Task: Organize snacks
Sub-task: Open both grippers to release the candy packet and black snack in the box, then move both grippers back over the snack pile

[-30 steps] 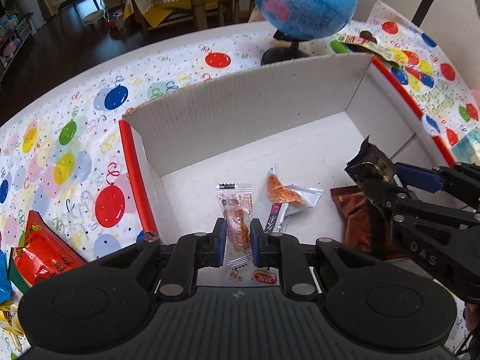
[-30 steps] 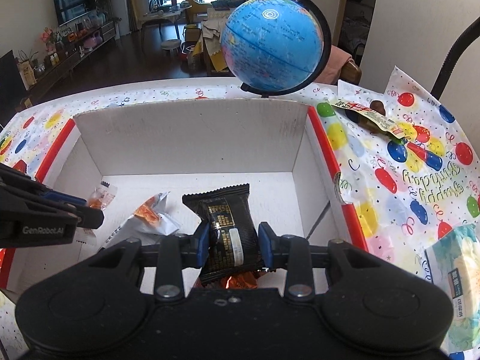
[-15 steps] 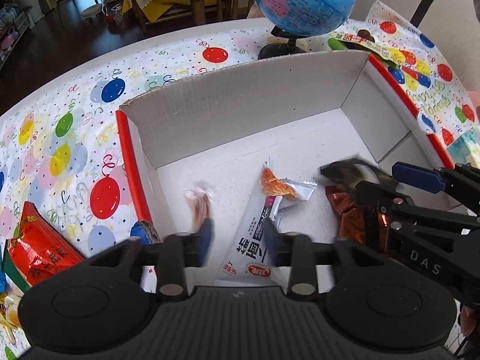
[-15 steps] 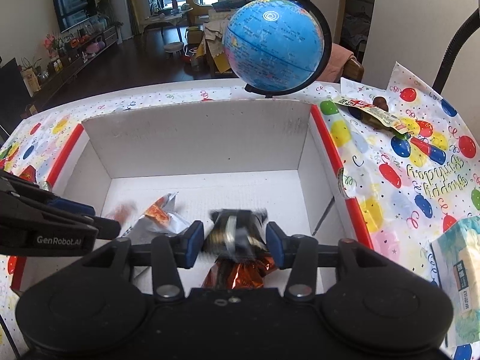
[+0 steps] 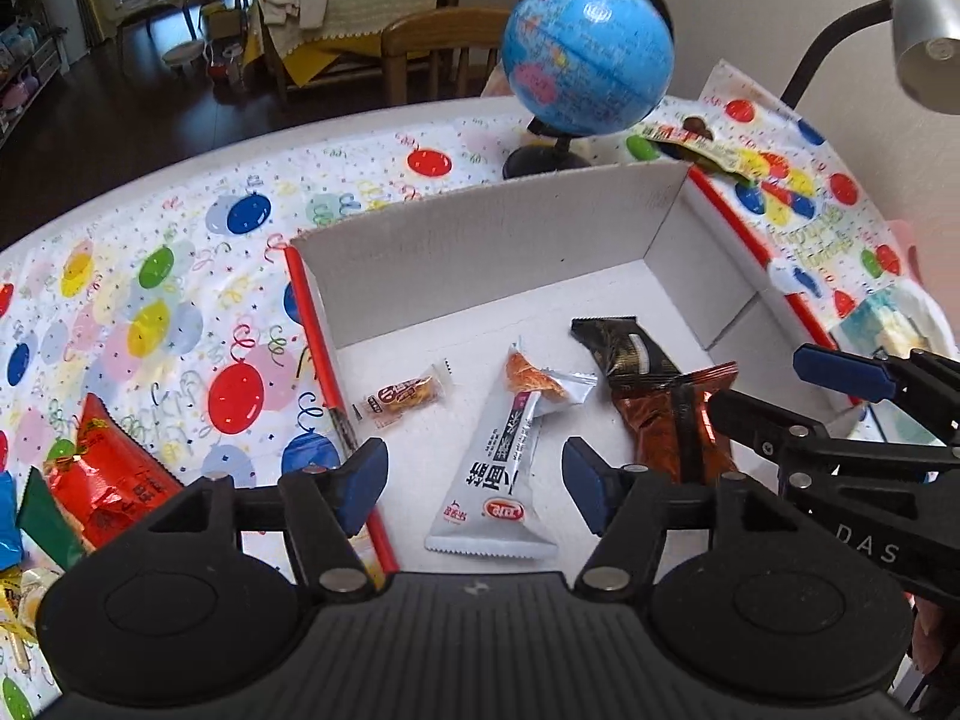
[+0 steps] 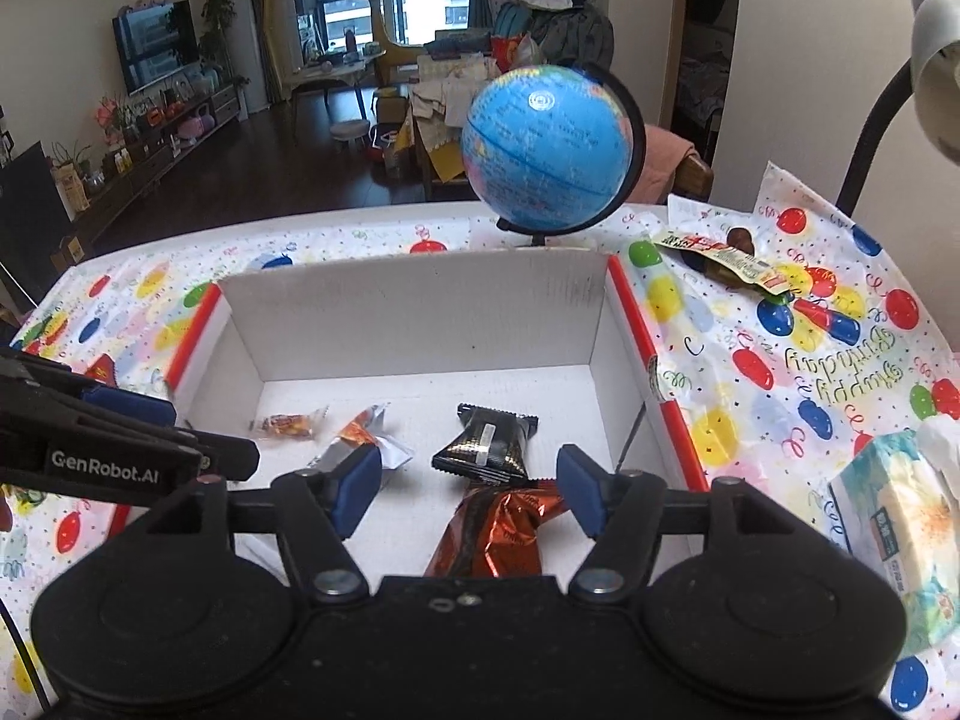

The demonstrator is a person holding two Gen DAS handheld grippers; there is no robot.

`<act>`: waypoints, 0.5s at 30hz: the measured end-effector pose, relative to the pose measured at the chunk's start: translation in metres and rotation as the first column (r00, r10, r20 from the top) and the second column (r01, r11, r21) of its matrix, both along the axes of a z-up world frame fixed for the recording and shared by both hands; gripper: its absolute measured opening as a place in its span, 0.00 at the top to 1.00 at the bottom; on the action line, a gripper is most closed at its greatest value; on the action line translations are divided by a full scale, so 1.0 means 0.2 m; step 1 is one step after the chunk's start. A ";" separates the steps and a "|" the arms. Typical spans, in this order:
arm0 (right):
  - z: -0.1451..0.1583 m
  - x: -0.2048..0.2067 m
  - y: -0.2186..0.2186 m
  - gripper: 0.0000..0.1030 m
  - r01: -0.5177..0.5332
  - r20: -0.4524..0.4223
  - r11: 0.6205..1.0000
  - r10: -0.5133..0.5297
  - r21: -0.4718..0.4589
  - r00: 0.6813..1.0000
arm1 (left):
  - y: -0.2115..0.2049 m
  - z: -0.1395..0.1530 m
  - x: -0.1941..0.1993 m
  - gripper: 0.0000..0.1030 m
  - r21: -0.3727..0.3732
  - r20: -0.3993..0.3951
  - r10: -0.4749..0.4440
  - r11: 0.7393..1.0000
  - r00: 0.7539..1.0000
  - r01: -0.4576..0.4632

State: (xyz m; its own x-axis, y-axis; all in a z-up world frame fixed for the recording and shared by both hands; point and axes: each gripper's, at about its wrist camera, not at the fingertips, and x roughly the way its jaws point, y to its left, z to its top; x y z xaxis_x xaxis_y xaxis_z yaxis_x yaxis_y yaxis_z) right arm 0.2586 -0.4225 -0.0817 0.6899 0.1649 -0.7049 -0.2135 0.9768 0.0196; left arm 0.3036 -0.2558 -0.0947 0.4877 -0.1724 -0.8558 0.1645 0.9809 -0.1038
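Both grippers hang wide apart and empty over the white cardboard box (image 5: pixel 480 252). The left gripper (image 5: pixel 474 480) straddles the silver snack pouch (image 5: pixel 501 468); the right gripper (image 6: pixel 468 495) frames the black wrapper (image 6: pixel 486 444) and copper foil packet (image 6: pixel 492 534).

The far half of the box floor (image 6: pixel 480 387) lies bare; four snack packets crowd its near half (the globe (image 6: pixel 546 150) stands just behind).

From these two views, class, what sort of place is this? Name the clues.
Most likely a home living and dining room: a television on a low cabinet, a wooden dining chair, and a globe on a table with a balloon-print tablecloth.
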 end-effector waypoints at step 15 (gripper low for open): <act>0.21 -0.30 0.15 0.08 0.004 0.107 0.999 -0.008 0.041 0.994 | 0.22 0.24 -0.33 0.30 -0.046 0.118 -0.009 0.999 0.993 0.015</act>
